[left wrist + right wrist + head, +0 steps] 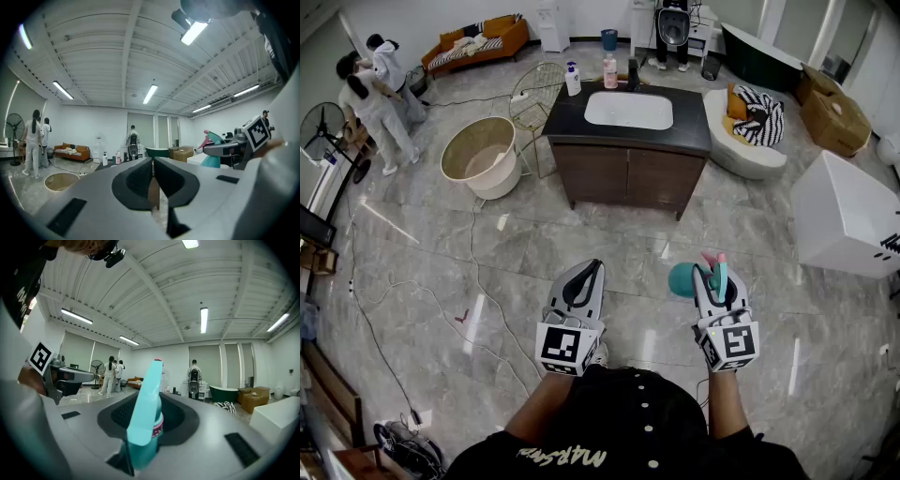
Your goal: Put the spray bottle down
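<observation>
Item 1: left tongs, held level at 11 o'clock of the person's chest. Pads pressed together, nothing between them.

Item 2: right tongs, held level at 1 o'clock, beside the left pair but apart from it. They pinch item 3.

Item 3: spray bottle, teal with a pink-tipped head. It is clamped at the neck between the right pads and held in the air over the grey marble floor, well apart from the surface.

Item 4: vanity cabinet, brown, at 12 o'clock. Its dark surface carries a white basin, 1 white pump bottle and 1 pink bottle.

Item 5: round beige tub, at 11 o'clock, on the floor near the cabinet.

Item 6: white box, at 2 o'clock.

Item 7: orange sofa, far off at 11 o'clock.

Item 8: 2 persons in white, at 10 o'clock, standing close together.
</observation>
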The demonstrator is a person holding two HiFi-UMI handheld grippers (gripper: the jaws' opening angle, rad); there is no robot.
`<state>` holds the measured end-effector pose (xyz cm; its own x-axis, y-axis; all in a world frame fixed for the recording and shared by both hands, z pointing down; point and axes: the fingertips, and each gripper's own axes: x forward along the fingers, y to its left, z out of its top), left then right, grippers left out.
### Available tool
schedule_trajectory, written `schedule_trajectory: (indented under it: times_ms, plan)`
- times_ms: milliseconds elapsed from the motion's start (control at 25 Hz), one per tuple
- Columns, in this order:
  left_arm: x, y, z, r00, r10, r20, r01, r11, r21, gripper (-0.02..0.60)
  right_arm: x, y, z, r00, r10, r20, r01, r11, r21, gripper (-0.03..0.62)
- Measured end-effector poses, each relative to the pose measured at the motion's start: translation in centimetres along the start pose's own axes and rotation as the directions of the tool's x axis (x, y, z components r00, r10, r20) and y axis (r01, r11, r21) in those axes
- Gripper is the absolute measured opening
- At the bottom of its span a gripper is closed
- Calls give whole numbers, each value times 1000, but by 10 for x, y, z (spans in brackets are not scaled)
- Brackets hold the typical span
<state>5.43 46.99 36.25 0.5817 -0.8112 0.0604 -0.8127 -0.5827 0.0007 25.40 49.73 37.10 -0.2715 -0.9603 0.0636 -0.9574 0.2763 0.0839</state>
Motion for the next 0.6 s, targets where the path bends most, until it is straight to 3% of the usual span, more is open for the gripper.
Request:
schedule_trajectory:
  times_ms: [360,600]
  plan:
    - [2,11,-5,1000,-3,-5,3,1000,-13,21,13,15,5,1000,18,14,-18,1000,-1,112]
    - [0,49,-5,1000,1,0,-1,1000,-10,21,42,36,7,1000,14,19,-14,1000,-4,114]
